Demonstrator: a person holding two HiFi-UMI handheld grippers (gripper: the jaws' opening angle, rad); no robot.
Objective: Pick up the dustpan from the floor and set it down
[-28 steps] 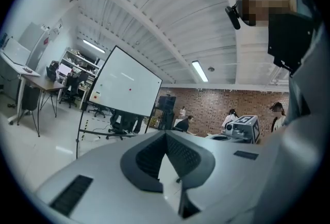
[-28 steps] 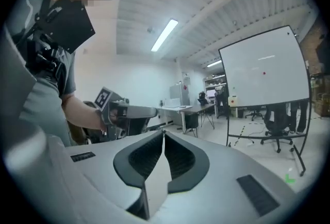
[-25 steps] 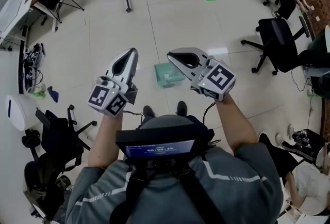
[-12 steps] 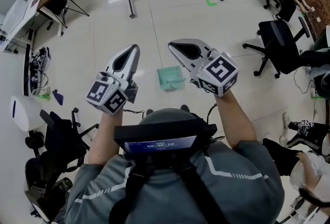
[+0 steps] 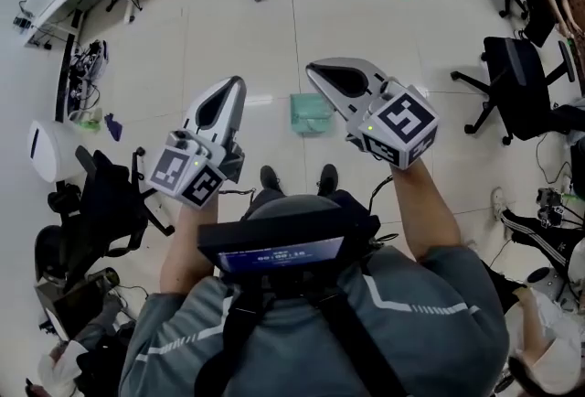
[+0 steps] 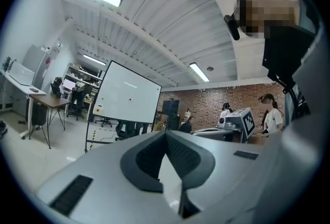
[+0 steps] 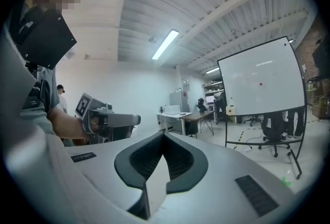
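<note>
left gripper [image 5: 235, 86] and right gripper [image 5: 317, 71]: the 2 jaw pairs closed, empty. green dustpan [image 5: 311, 112] lies on the floor [image 5: 228, 38] (untouched).

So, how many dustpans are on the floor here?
1: a green dustpan lies on the floor just ahead of the person's shoes. None other shows, though the torso hides some floor.

Light-grey plastic left gripper [image 5: 236, 86] and right gripper [image 5: 315, 70]: shells smooth, matt. Dark inner pads [image 7: 179, 161]: ribbed, dull. Small pale-green plastic dustpan [image 5: 311, 113]: smooth, low sheen. Cream tiled floor [image 5: 228, 29]: glossy, mirrors lights. Grey cloth jacket [image 5: 439, 322]: matt. Red brick wall [image 6: 206, 104]: rough. White whiteboard [image 6: 129, 98]: smooth.
</note>
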